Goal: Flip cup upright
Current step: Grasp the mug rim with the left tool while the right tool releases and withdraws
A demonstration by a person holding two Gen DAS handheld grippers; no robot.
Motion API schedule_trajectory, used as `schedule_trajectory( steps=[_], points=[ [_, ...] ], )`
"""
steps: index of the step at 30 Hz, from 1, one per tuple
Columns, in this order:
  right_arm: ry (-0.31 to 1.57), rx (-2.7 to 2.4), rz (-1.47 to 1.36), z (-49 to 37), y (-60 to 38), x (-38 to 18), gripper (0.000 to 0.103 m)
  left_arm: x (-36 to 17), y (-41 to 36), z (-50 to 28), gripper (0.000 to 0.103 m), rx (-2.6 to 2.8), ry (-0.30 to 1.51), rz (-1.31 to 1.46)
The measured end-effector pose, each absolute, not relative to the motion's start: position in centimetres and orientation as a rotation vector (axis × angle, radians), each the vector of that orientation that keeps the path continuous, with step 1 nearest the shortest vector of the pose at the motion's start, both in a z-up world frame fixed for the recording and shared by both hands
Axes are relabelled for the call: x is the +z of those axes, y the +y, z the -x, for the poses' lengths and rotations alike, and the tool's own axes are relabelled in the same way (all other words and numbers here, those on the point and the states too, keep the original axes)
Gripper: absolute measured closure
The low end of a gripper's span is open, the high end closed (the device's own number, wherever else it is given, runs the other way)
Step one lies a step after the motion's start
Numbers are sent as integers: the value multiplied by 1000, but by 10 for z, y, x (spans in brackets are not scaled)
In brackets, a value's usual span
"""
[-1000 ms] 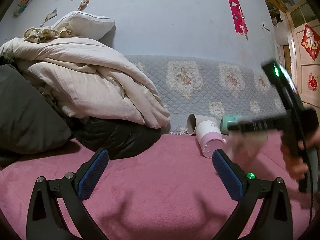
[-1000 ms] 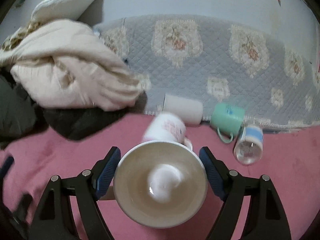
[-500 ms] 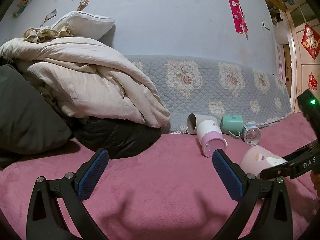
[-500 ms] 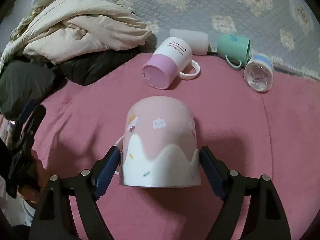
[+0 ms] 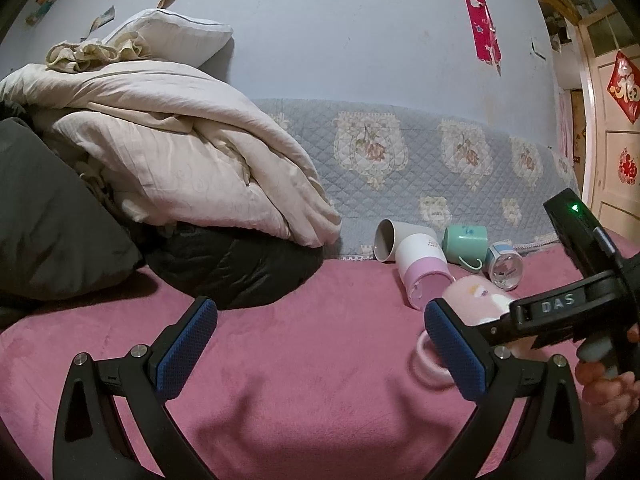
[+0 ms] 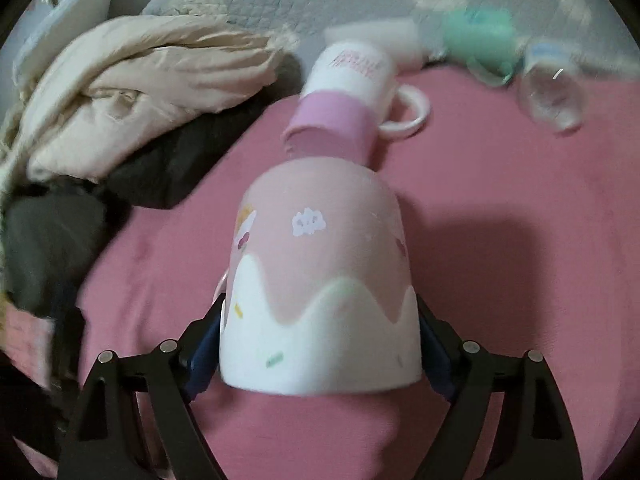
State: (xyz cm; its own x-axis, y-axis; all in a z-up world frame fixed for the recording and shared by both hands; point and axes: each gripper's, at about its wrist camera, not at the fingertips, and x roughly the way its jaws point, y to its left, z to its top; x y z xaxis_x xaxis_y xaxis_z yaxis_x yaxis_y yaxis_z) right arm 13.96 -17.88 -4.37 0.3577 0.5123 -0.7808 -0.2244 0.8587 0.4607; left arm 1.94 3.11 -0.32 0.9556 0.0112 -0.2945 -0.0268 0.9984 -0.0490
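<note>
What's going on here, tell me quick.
A person holds a gripper in each hand. The right gripper is clamped on a pink cloud-print mug, held over the pink blanket. The left gripper is open and holds nothing. Four more cups lie tipped over by the quilted backrest.

Five cups are showing on the pink blanket (image 5: 280,380): one pink cup (image 6: 320,280) nearest, then four lying farther back, namely a white-and-purple mug (image 5: 422,268), a grey cup (image 5: 390,240), a green mug (image 5: 466,244) and a clear cup (image 5: 505,266). Two grippers are showing.
</note>
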Motion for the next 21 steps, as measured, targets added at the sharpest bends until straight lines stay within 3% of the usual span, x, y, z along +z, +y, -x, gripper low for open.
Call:
schedule_trajectory(
  steps=[5,10,14,21],
  points=[
    [962,538,-94,-110,-169,-27,17,-3,29,-19,0,23,288,41],
    [764,563,-92,-87,-200,-4,15,-3,28,-21,0,23,297,32],
    [519,378,-74,-63,-240,9,0,-3,27,-20,0,26,285,26],
    [299,86,44,-41,-282,-7,0,3,16,-13,0,70,263,-28]
  ],
)
